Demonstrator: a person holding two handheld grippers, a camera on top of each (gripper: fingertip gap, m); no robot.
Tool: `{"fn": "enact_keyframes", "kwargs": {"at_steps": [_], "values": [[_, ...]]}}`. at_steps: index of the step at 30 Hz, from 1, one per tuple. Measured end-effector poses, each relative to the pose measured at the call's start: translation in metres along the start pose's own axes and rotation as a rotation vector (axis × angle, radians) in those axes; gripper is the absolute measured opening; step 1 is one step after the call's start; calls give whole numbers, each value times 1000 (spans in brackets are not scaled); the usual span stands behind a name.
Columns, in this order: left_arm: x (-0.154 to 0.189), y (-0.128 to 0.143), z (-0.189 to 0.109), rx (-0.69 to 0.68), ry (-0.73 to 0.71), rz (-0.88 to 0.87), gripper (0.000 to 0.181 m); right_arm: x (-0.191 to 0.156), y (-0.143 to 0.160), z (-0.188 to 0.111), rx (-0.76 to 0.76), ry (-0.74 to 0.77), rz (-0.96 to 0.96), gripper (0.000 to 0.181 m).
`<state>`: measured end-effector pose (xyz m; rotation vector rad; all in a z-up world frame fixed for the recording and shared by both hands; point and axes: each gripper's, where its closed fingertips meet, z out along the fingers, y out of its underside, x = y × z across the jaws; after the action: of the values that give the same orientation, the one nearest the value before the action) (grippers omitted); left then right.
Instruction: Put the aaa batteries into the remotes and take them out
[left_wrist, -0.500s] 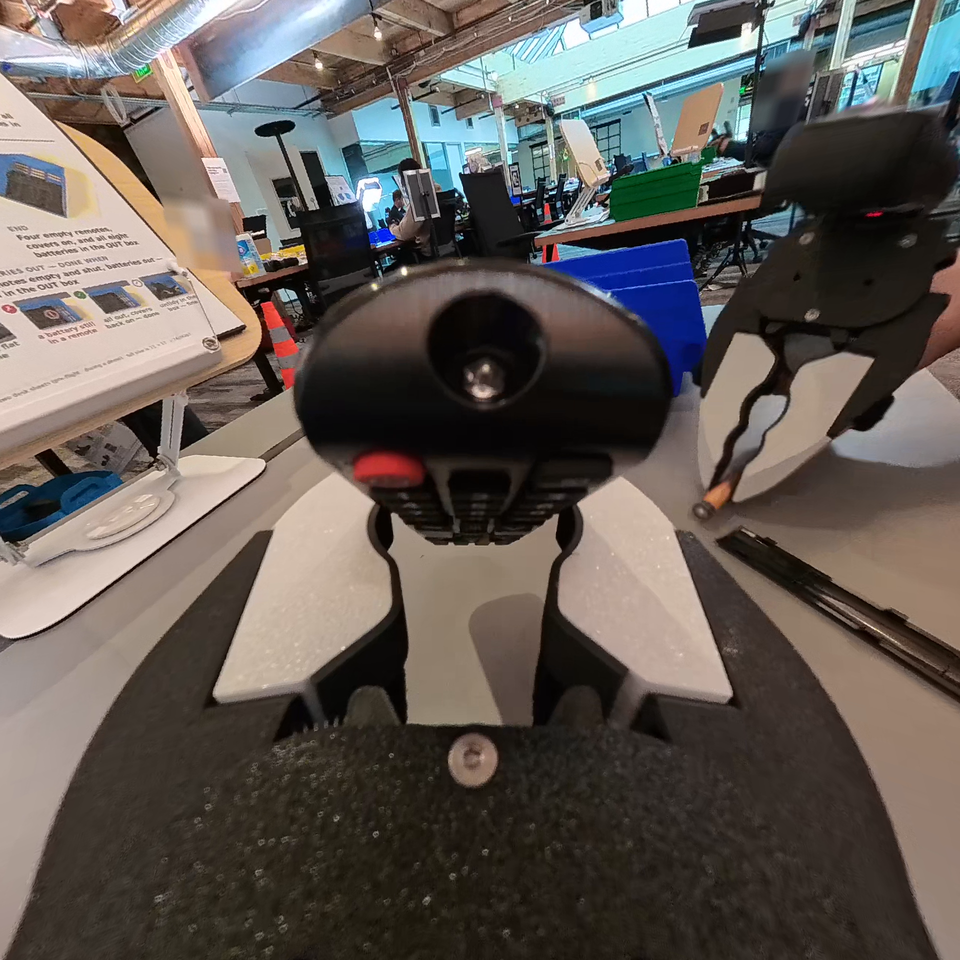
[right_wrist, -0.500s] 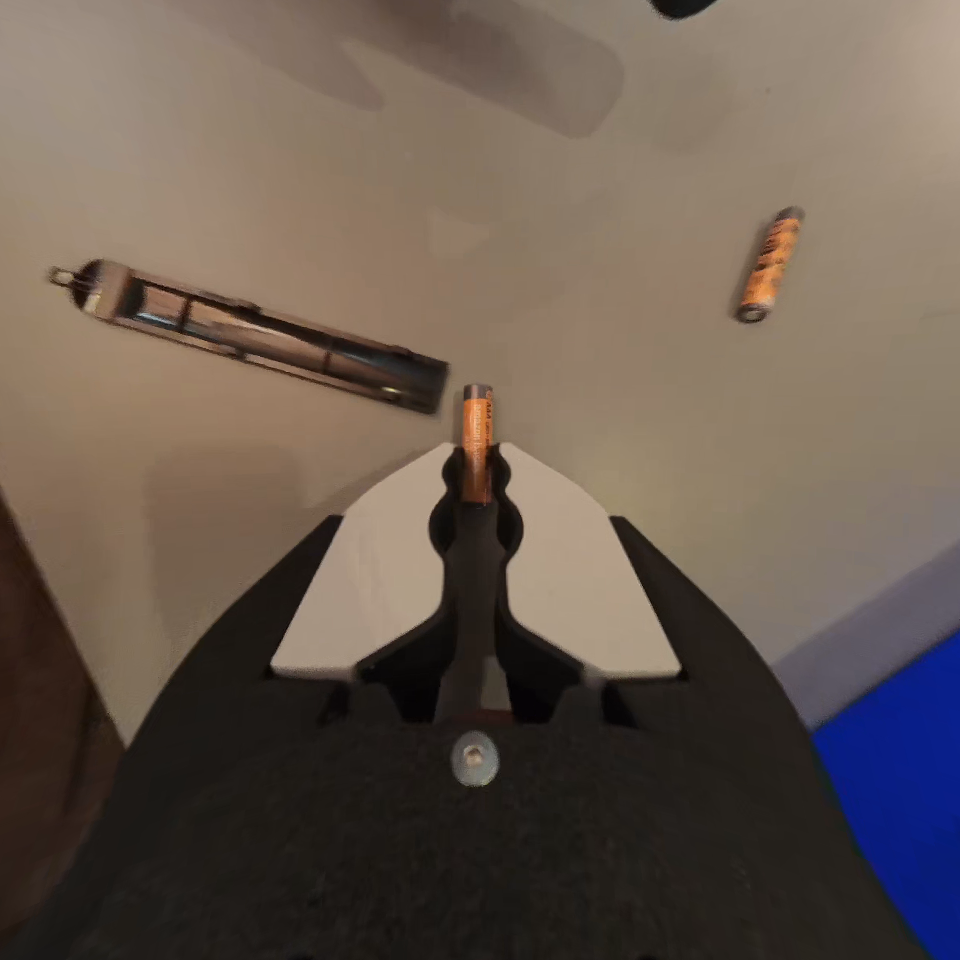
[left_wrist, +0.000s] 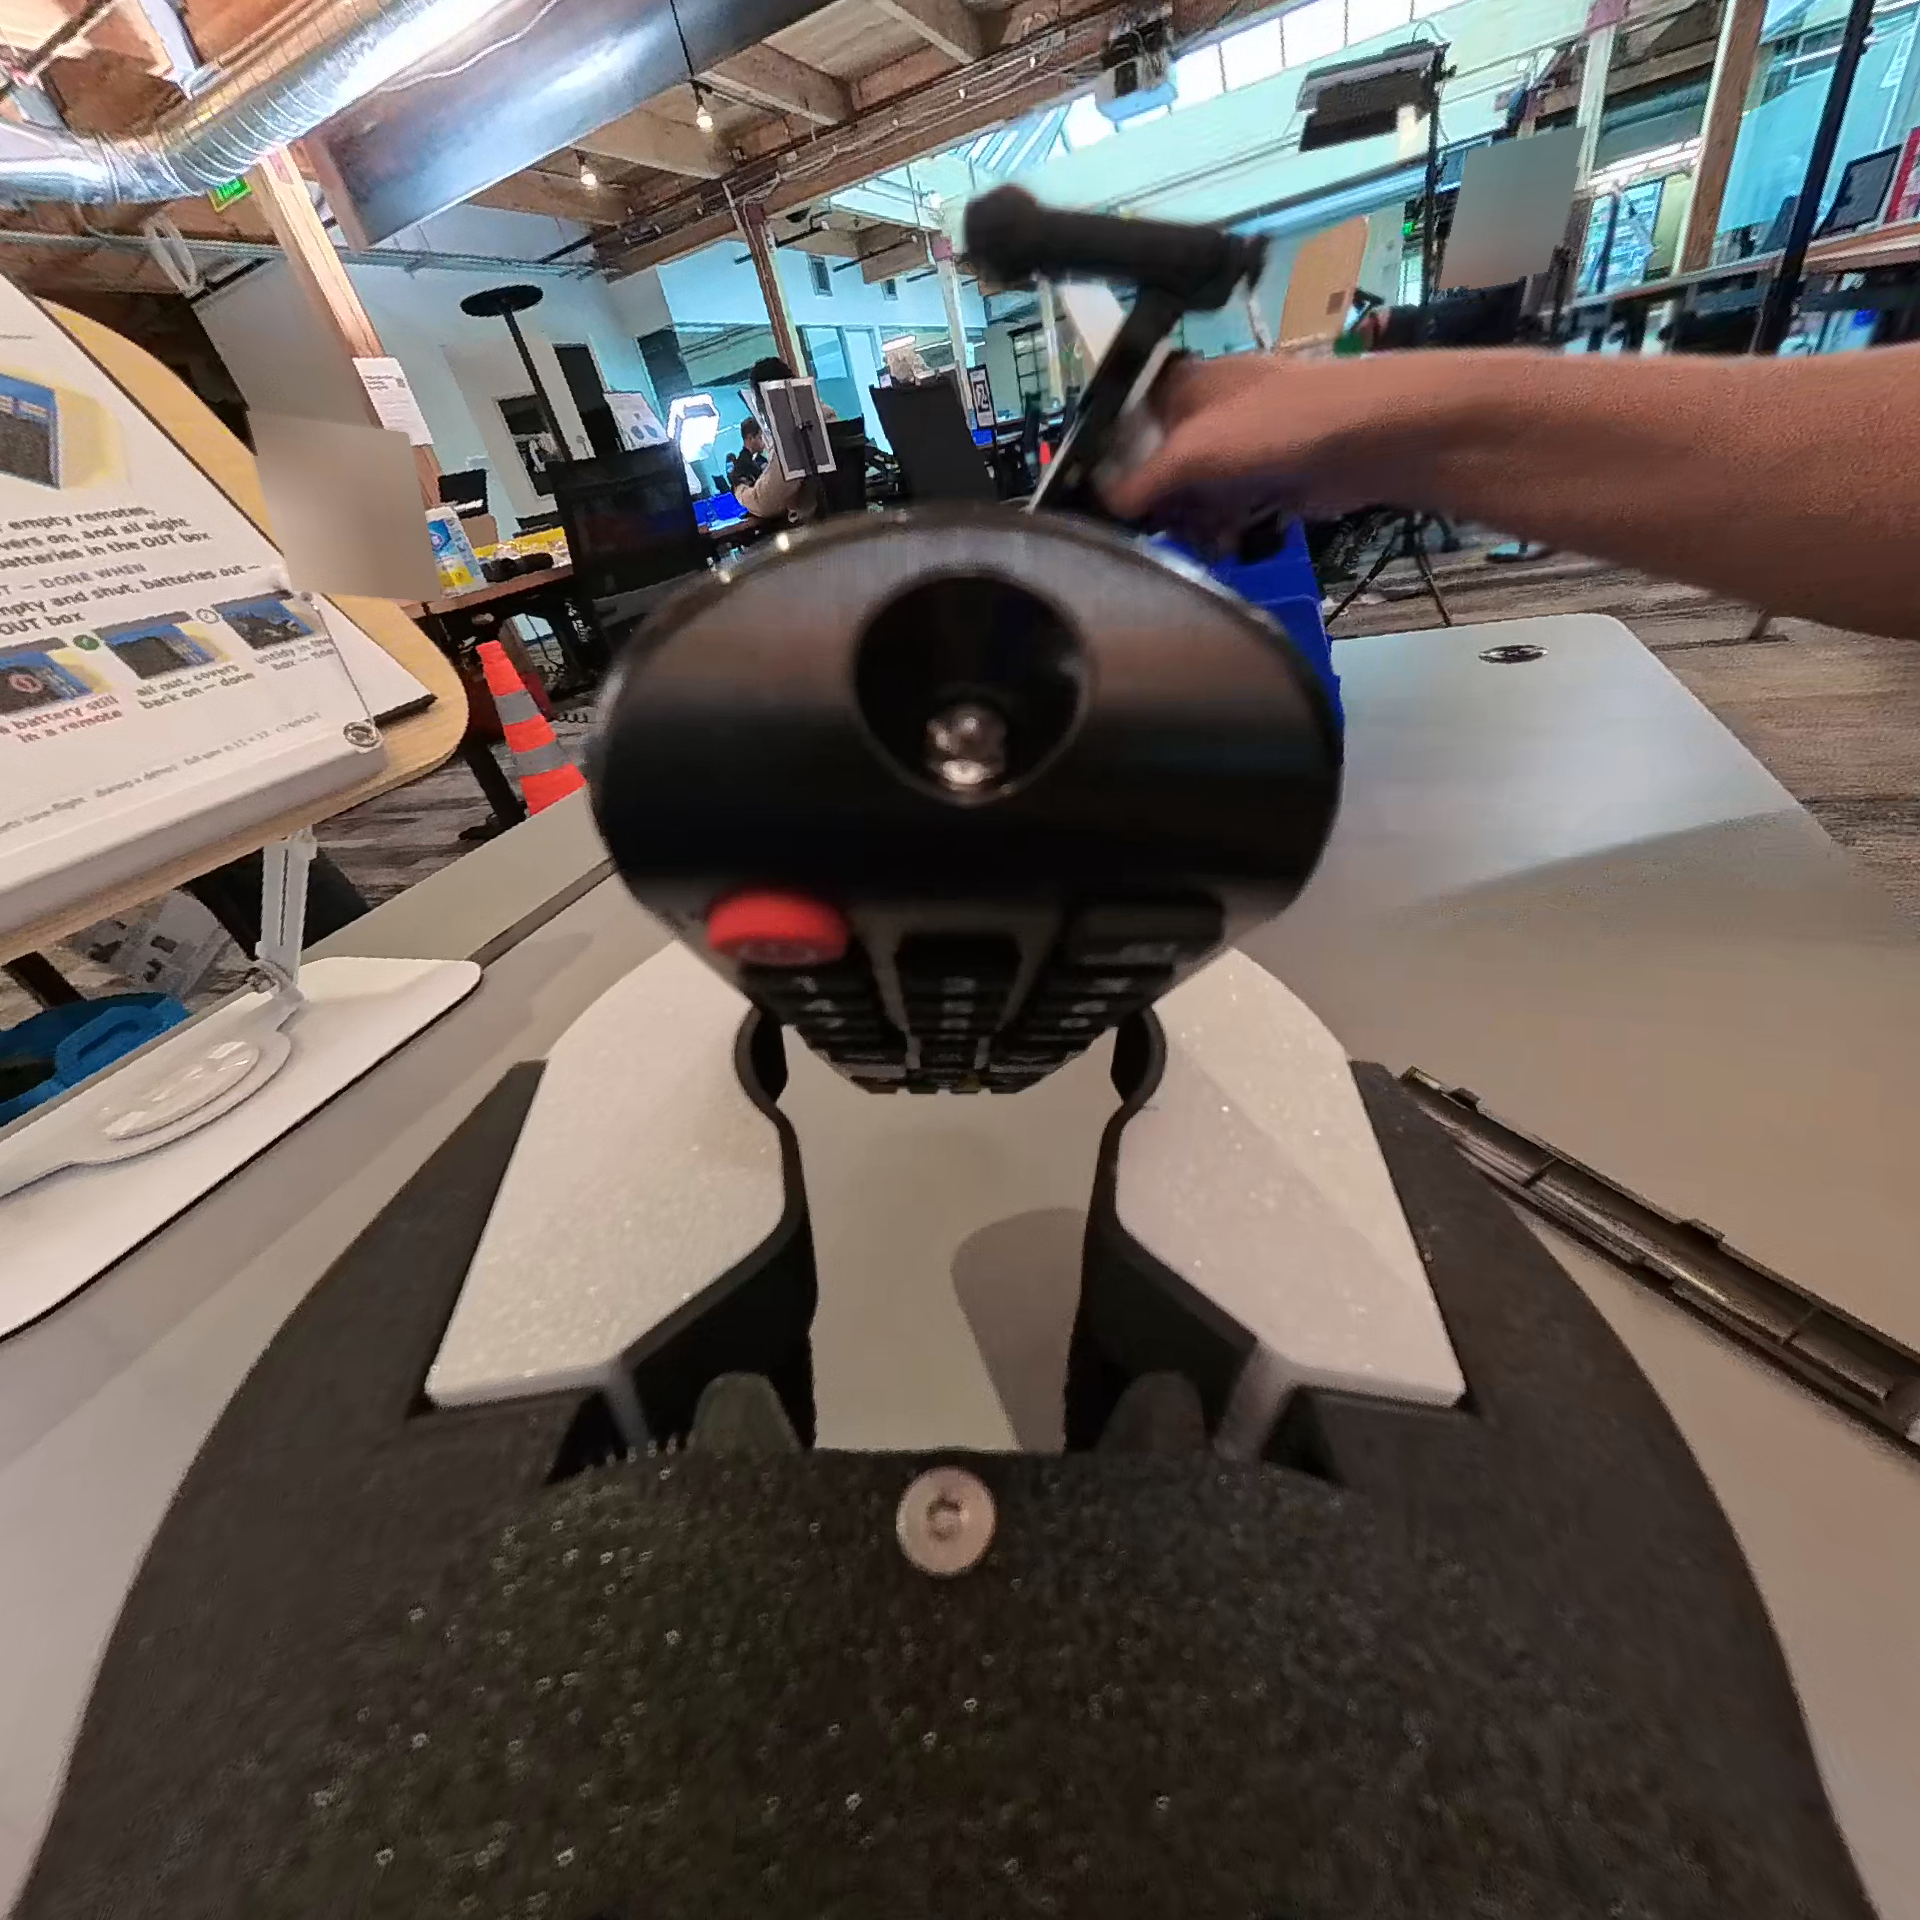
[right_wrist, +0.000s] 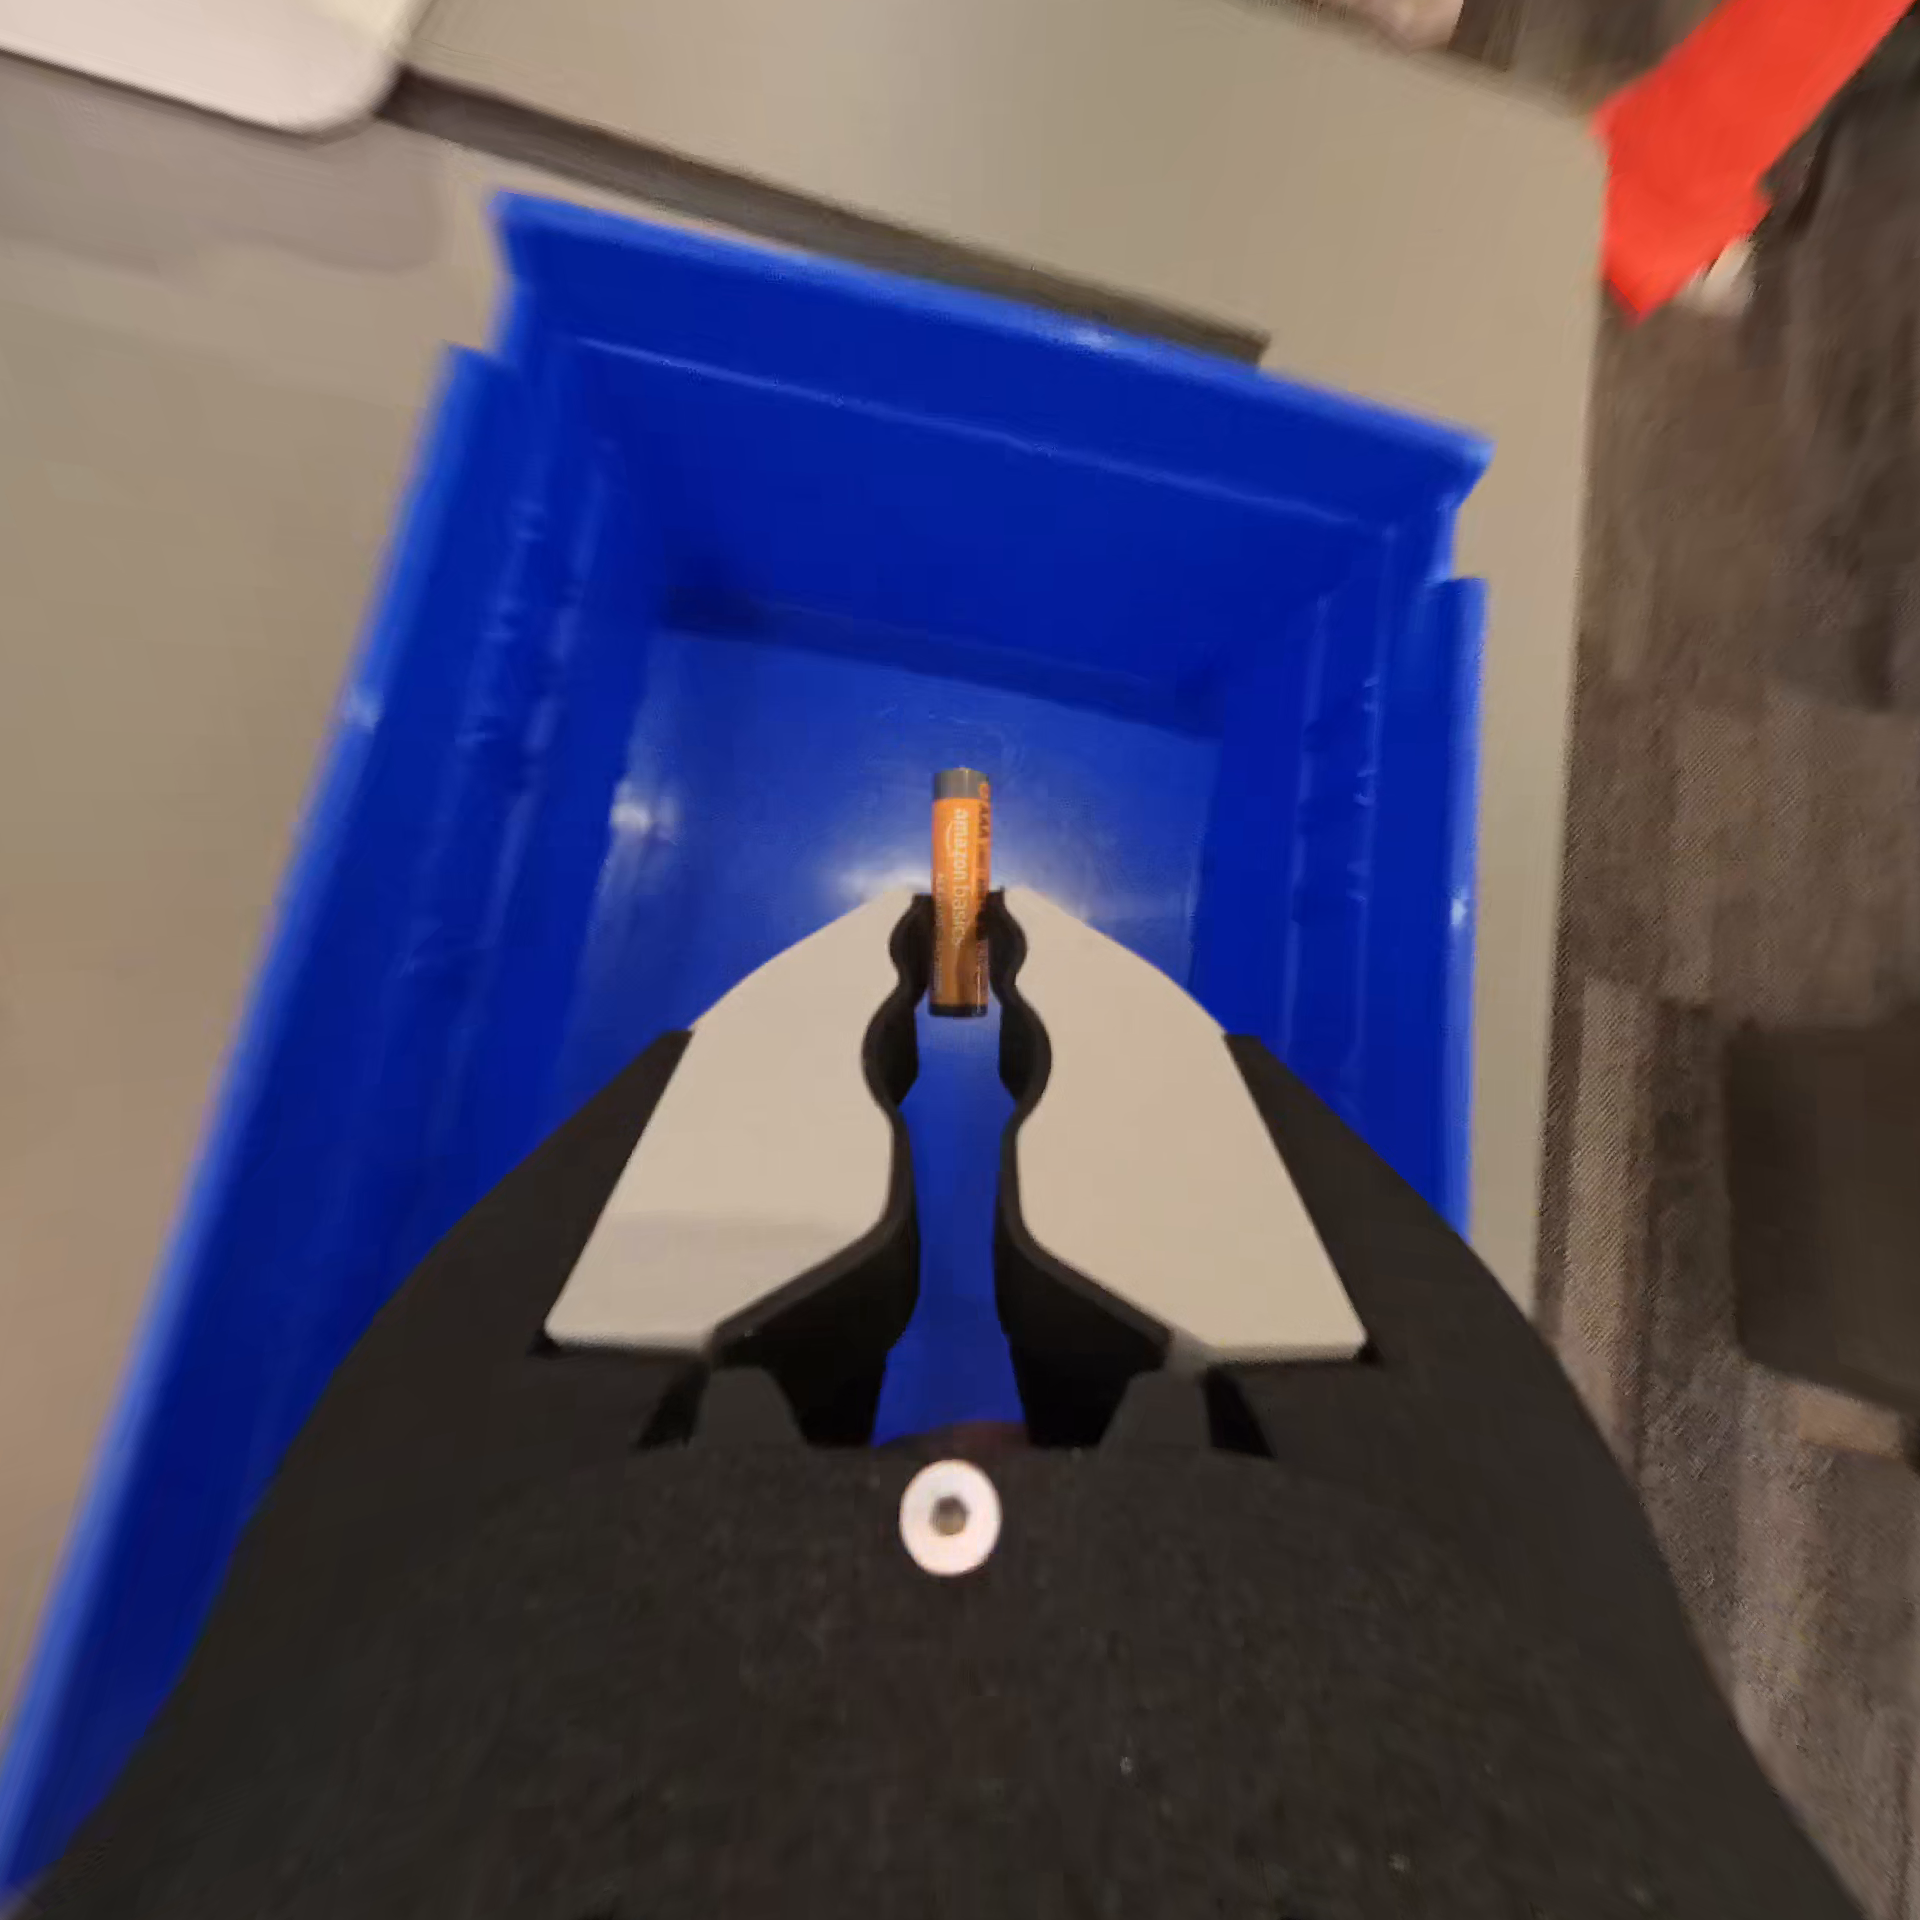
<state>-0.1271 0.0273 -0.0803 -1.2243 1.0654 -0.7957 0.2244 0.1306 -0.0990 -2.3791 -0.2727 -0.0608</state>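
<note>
My left gripper (left_wrist: 951, 1049) is shut on a black remote (left_wrist: 966, 727), held above the grey table with its end toward the camera and a red button at lower left. The remote's black battery cover (left_wrist: 1662, 1247) lies on the table to the right. My right gripper (right_wrist: 958, 902) is shut on an orange AAA battery (right_wrist: 958, 862) that sticks out past its fingertips, directly over the inside of a blue bin (right_wrist: 935, 426). What I see of the bin floor is bare. In the left wrist view the right gripper (left_wrist: 1122, 343), held by a hand, is blurred above the bin (left_wrist: 1294, 582).
An instruction sign (left_wrist: 156, 623) stands on a white base (left_wrist: 260, 1039) at the table's left. An orange cone (left_wrist: 530, 727) stands on the floor behind it and also shows in the right wrist view (right_wrist: 1714, 156). The table edge and carpet (right_wrist: 1714, 831) lie just right of the bin.
My right gripper has lifted the battery away from the table near the cover and carried it over the blue bin. My left gripper still holds the remote in about the same place.
</note>
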Motion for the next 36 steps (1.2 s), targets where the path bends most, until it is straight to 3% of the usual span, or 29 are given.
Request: {"fn": "enact_keyframes", "kwargs": {"at_steps": [3, 7, 12, 14, 17, 19, 21, 22, 24, 26, 28, 32, 36], "values": [[2, 0, 0, -1, 9, 6, 61, 17, 12, 56, -134, 33, 35, 10], [0, 0, 0, -2, 4, 2, 61, 35, 19, 92, -236, 79, 54, 11], [-1, 1, 0, -2, 8, -16, 61, 45, 25, 109, -284, 62, 99, 11], [-1, 1, 0, -2, 8, -14, 61, 42, 26, 109, -278, 49, 99, 20], [-2, 0, -1, 2, 3, -12, 61, 32, 3, 77, -152, 29, 101, 26], [-3, 0, -2, 5, -3, -16, 61, 8, -34, 26, 57, -25, 69, 25], [-5, -1, -2, 8, -3, -26, 61, -42, -72, -31, 289, -150, -1, 22], [-6, -1, -2, 10, -5, -30, 61, -79, -80, -53, 355, -250, -45, 21], [-6, -2, -3, 14, -3, -33, 61, -163, -66, -70, 309, -461, -139, 29], [-8, -3, -4, 16, -11, -31, 61, -232, -36, -62, 210, -580, -230, 32], [-10, -4, -5, 21, -16, -37, 61, -263, -8, -32, 108, -522, -295, 32], [-13, -4, -7, 19, -26, -37, 61, -268, 23, 23, -69, -358, -422, 34], [-11, -4, -6, 18, -18, -37, 61, -272, 36, 48, -180, -369, -383, 31]]}}
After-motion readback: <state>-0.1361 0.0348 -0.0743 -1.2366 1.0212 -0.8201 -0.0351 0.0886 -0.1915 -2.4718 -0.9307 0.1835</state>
